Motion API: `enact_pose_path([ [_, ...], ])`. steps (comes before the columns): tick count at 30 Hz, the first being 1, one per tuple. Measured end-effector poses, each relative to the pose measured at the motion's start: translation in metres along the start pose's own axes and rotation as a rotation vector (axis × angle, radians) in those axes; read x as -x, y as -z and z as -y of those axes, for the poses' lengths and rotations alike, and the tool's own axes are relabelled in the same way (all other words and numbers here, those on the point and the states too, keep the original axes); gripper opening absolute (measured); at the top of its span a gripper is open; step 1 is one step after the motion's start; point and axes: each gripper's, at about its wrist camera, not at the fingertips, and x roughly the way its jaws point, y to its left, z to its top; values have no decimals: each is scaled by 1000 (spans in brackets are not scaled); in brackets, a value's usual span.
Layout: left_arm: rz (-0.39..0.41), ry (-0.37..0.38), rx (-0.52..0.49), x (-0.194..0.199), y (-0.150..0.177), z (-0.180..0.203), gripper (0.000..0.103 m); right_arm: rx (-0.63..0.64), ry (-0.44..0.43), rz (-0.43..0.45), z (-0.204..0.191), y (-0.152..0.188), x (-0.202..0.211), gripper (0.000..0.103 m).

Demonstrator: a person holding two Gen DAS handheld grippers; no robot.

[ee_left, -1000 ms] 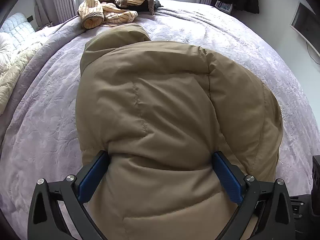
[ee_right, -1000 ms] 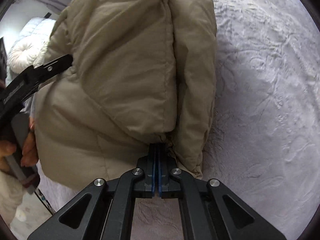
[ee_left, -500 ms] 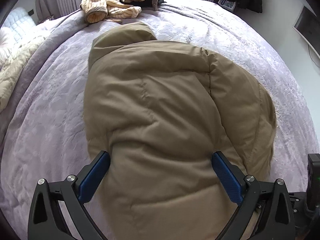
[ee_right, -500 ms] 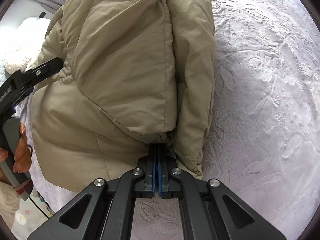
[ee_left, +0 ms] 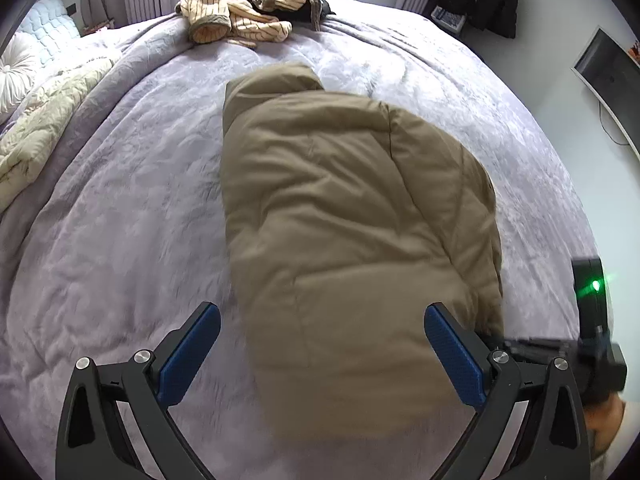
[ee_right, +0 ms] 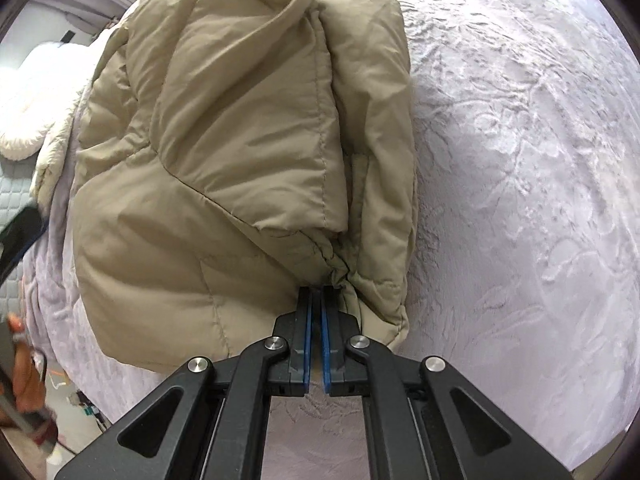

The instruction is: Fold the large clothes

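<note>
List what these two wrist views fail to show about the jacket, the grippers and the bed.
- Khaki puffer jacket: its near hem is blurred in the left wrist view; its underside is hidden by its own folds.
- Right gripper: whether the nearly shut pads pinch fabric is unclear, the bunched seam covers the tips.
- Left gripper: open, handle cut off by the bottom edge.
- Striped garments: too tangled to count.
- Bedspread: its edges run off the frame.

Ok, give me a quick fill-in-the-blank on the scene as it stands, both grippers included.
1. The tan jacket lies folded on the ____ bedspread.
2. The left gripper has its jaws ____.
3. The right gripper sits at the jacket's near ____.
4. A pile of ____ clothes lies at the far side.

Missing: lilac; open; edge; striped
</note>
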Motion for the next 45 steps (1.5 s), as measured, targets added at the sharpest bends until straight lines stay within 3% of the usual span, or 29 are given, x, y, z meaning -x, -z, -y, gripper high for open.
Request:
enact_pose_path([
  [9,-1,-11,18,36,23,-11,102,-10,33,-4,-22,30,25,5],
  [16,101,-166,-9,78,39,-1,102,5,-1,14,-37,44,57,5],
  [19,111,-175,15,91,41,-1,102,21,-12,25,-41,47,70,5],
  [20,106,-171,29,95,42,-1,102,28,-13,30,-42,49,74,9],
  [22,102,-180,42,101,44,2,102,45,-7,43,-43,49,82,43],
  [23,102,-185,43,105,46,5,102,52,-1,52,-43,50,88,75],
  [24,103,-187,43,108,47,9,102,59,1,65,-41,50,95,83],
  [29,126,-188,42,130,58,30,102,95,20,134,-44,58,130,85],
  [31,136,-198,48,138,59,37,102,98,32,164,-45,61,144,92],
  [32,141,-200,52,142,60,40,102,99,38,179,-45,61,151,103],
  [36,156,-198,66,159,62,49,102,118,69,296,-50,72,179,103],
  [45,211,-227,78,204,67,60,102,154,103,362,-74,86,220,103],
])
